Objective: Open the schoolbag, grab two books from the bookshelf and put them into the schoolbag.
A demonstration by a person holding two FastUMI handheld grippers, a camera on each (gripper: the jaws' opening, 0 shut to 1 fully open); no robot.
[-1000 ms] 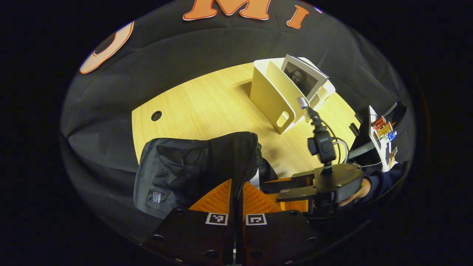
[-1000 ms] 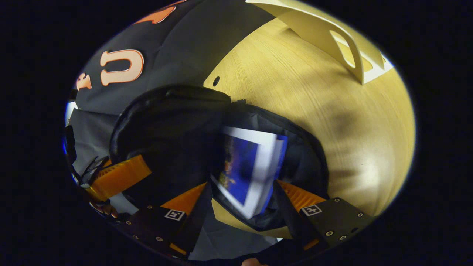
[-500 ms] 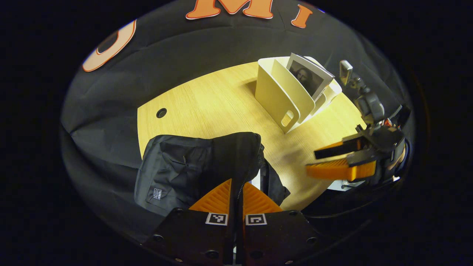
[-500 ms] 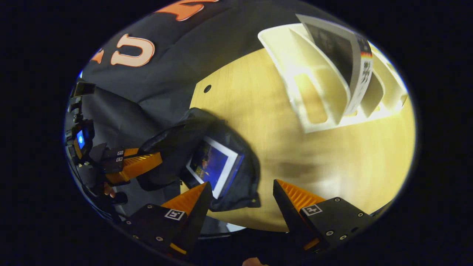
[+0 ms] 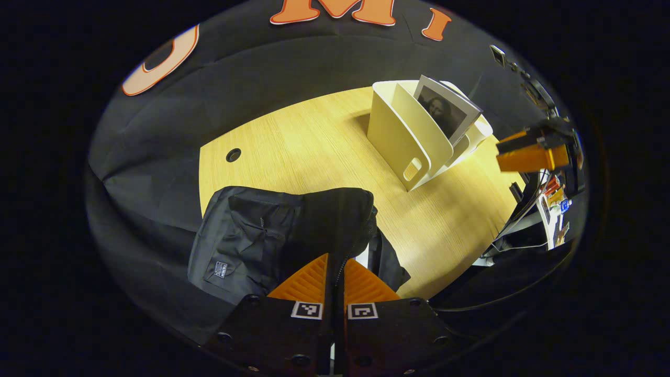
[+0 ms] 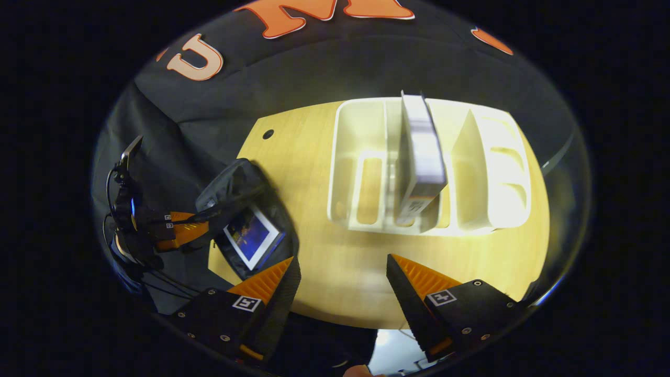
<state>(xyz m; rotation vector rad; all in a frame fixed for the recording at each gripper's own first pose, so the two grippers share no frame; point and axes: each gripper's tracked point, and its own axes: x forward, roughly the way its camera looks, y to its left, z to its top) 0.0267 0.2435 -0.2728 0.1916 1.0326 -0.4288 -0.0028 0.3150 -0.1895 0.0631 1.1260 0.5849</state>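
Left gripper low at the near edge of the table, orange fingers closed together, pinching black schoolbag fabric. Right gripper raised above the table's near edge, fingers spread wide apart, nothing between them.
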